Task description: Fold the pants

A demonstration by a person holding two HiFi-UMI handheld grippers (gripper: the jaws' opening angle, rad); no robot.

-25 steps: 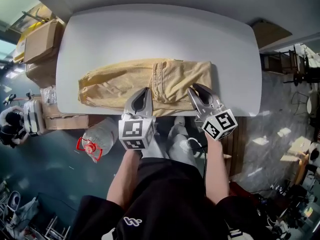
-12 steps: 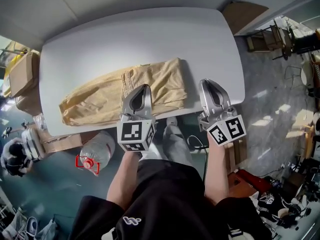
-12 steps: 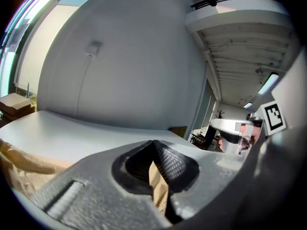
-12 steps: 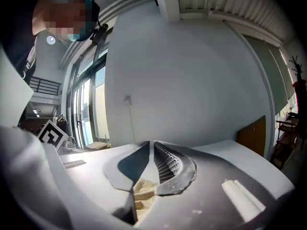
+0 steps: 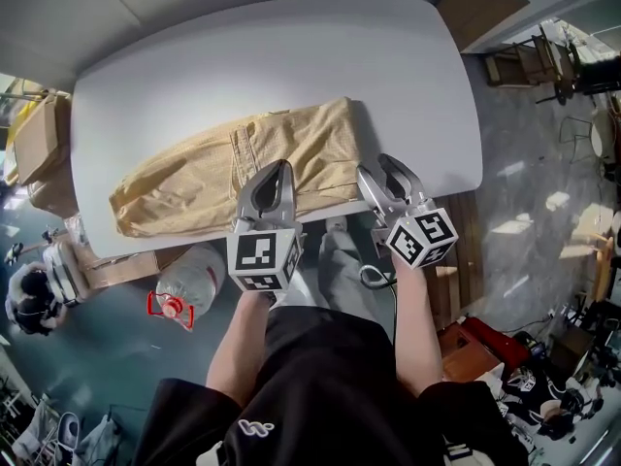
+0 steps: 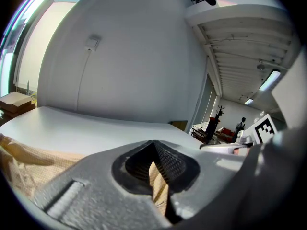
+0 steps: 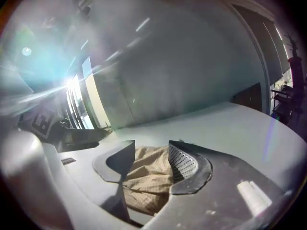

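Observation:
Tan pants (image 5: 243, 168), folded lengthwise, lie slanted along the front of the white table (image 5: 291, 56). My left gripper (image 5: 277, 171) is over their front edge, right of the vertical seam. Its jaws are shut, and in the left gripper view (image 6: 153, 143) cloth (image 6: 29, 166) shows only under and behind them. My right gripper (image 5: 380, 167) is at the right end of the pants, by the table's front edge. Its jaws are opening. In the right gripper view (image 7: 151, 150) rumpled cloth (image 7: 148, 176) lies between them, and the pads do not press on it.
A big water bottle with a red cap (image 5: 184, 284) stands on the floor below the table's front edge, beside my legs. Cardboard boxes (image 5: 34, 144) sit left of the table. Wooden furniture (image 5: 480, 13) stands past its far right corner.
My right gripper swung out to the right of the pants and shut, then came back left to their end with jaws apart. The left gripper slid right along the pants.

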